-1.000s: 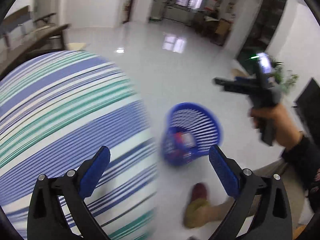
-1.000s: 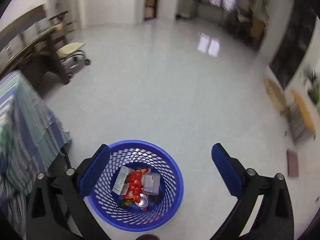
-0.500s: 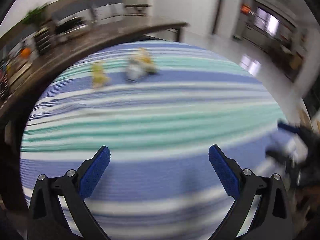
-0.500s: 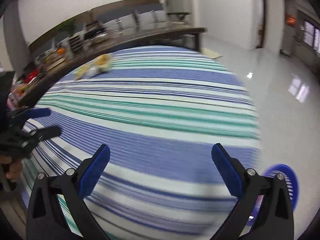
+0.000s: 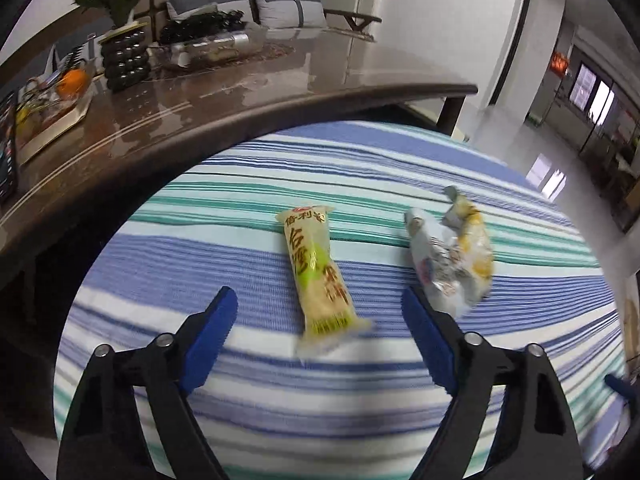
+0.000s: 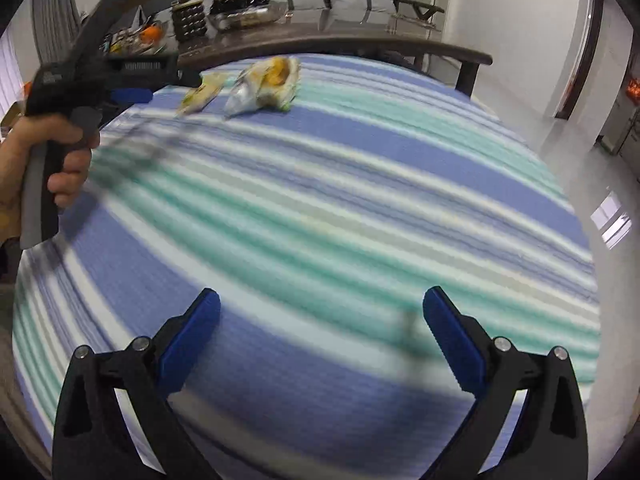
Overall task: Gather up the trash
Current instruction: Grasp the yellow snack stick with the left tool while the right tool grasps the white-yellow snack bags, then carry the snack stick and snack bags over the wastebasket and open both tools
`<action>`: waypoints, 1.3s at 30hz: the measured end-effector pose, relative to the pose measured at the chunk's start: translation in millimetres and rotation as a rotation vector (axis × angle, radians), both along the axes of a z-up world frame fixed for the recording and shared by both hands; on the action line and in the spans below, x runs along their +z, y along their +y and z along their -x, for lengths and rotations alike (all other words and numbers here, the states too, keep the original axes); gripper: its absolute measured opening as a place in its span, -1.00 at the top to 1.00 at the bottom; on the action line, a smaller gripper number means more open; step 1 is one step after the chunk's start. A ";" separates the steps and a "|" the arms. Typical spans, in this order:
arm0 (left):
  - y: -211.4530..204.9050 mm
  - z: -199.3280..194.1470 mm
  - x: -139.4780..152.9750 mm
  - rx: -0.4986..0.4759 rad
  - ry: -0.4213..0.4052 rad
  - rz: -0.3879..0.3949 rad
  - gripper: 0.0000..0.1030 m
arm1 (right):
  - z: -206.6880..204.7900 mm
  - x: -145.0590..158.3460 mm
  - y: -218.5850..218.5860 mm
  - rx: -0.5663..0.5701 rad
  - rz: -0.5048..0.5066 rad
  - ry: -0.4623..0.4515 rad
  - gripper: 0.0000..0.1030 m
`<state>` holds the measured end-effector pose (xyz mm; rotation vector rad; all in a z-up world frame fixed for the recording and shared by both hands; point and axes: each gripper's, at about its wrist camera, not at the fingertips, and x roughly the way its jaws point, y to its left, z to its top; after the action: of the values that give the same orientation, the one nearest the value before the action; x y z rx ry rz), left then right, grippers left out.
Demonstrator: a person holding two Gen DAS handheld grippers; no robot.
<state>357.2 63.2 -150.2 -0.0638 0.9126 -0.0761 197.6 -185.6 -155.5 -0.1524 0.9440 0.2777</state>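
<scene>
Two wrappers (image 5: pixel 320 276), Chinese-lettered yellow-green

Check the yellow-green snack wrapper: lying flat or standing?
Lying flat: the yellow-green snack wrapper rests lengthwise on the striped tablecloth, untouched.

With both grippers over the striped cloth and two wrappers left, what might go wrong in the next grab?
1. The left gripper, jaws open and just narrowing, sits over the long yellow-green snack packet; closing low might pinch the blue-and-green striped tablecloth too.
2. The crumpled silver-and-yellow wrapper lies right beside the left gripper's finger and could be knocked aside.
3. The right gripper is open, far from both wrappers, with blur suggesting fast motion, so overshoot seems possible.
</scene>
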 end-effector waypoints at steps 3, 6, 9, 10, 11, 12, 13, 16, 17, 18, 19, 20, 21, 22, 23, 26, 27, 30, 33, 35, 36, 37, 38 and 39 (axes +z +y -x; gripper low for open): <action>0.9 -9.1 -8.7 -0.017 -0.003 -0.004 -0.47 | -21.3 7.0 -0.3 -0.003 -0.016 -0.014 -0.91; 0.1 -12.1 -17.0 -0.038 0.007 -0.024 -0.02 | -48.8 11.4 14.0 0.026 -0.042 -0.021 -0.91; 3.4 -12.3 -14.6 -0.072 0.000 -0.030 0.55 | -79.8 18.6 37.2 0.071 -0.085 -0.049 -0.91; 6.2 -11.5 -13.8 -0.069 0.000 -0.019 0.58 | -88.9 19.9 46.4 0.088 -0.097 -0.056 -0.91; 12.3 -11.4 -12.1 -0.056 0.000 0.000 0.59 | -94.4 22.0 53.7 0.104 -0.105 -0.061 -0.91; 17.7 -11.3 -10.7 -0.043 -0.001 0.017 0.60 | -102.4 22.5 63.5 0.115 -0.108 -0.063 -0.91; 24.7 -9.9 -8.8 -0.024 -0.004 0.038 0.60 | -113.8 21.9 76.8 0.127 -0.110 -0.060 -0.91; 35.0 -6.7 -7.3 0.001 0.003 0.065 0.60 | -142.5 12.3 111.2 0.135 -0.106 -0.014 -0.91; 37.4 -7.2 -7.6 0.002 0.005 0.070 0.60 | -149.2 7.5 120.8 0.132 -0.095 0.002 -0.91; 38.6 -6.4 -7.2 0.003 0.006 0.074 0.60 | -159.5 0.6 132.8 0.116 -0.063 0.022 -0.91; 38.5 -4.5 -5.8 0.000 0.004 0.077 0.60 | -164.4 -4.4 137.1 0.092 -0.040 0.027 -0.91; 38.3 -3.3 -5.0 -0.005 0.002 0.080 0.60 | -170.2 -7.7 138.2 0.072 -0.036 0.031 -0.89; 37.0 -1.7 -3.6 -0.012 0.000 0.084 0.60 | -174.3 -10.0 136.0 0.048 -0.051 0.034 -0.88; 35.6 -0.5 -2.4 -0.020 -0.001 0.087 0.60 | -173.5 -9.3 130.5 0.027 -0.071 0.034 -0.53; 32.5 0.9 -0.9 -0.033 -0.002 0.092 0.60 | -173.4 -8.4 123.1 0.006 -0.097 0.039 -0.10; 17.2 9.3 1.4 -0.079 0.004 0.111 0.60 | -164.4 -2.6 100.3 -0.017 -0.128 0.043 0.09; 10.2 13.5 2.0 -0.099 0.006 0.121 0.60 | -160.0 -1.0 94.0 -0.014 -0.123 0.040 0.10; -20.0 33.3 5.5 -0.172 0.008 0.141 0.60 | -129.2 7.8 57.1 -0.008 -0.110 0.023 0.10; -63.4 60.7 6.4 -0.272 0.020 0.149 0.60 | -91.9 14.2 17.1 -0.019 -0.092 0.012 0.10; -91.5 80.2 6.7 -0.337 0.024 0.136 0.60 | -66.3 16.4 -7.8 -0.033 -0.074 0.005 0.10; -106.0 92.2 6.5 -0.369 0.025 0.129 0.60 | -53.4 17.1 -18.4 -0.040 -0.069 0.003 0.10; -118.8 103.9 5.2 -0.395 0.034 0.130 0.60 | -37.8 17.0 -31.2 -0.046 -0.062 0.001 0.10; -129.3 113.8 2.8 -0.413 0.045 0.130 0.60 | -23.0 15.9 -42.0 -0.050 -0.052 0.001 0.10; -136.2 121.4 0.8 -0.425 0.052 0.127 0.60 | -14.6 14.7 -47.1 -0.053 -0.047 0.003 0.10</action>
<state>235.8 -73.0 -149.4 0.0112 0.9616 -0.5299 212.2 -232.8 -140.8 -0.0839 0.9420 0.2510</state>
